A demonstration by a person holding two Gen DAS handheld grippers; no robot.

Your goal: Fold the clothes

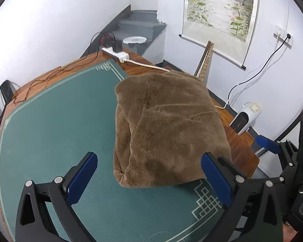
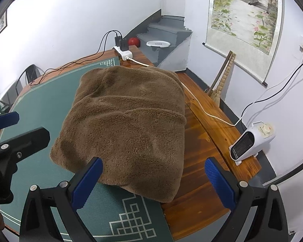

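A brown fleece garment point(image 1: 167, 127) lies folded into a thick rectangular bundle on the right part of the green mat point(image 1: 54, 125), partly over the wooden table. It also shows in the right wrist view point(image 2: 127, 125). My left gripper point(image 1: 149, 179) is open and empty, above the bundle's near edge. My right gripper point(image 2: 153, 181) is open and empty, above the bundle's near right corner. The left gripper shows at the left edge of the right wrist view point(image 2: 4, 121); the right gripper shows at the right edge of the left wrist view point(image 1: 272, 145).
A white power strip point(image 2: 124, 53) with black plugs and cables lies at the table's far edge. A white heater point(image 2: 250, 141) stands on the floor by the table's right edge point(image 2: 218, 141). A broom point(image 2: 222, 80) leans on the wall. Stairs rise behind.
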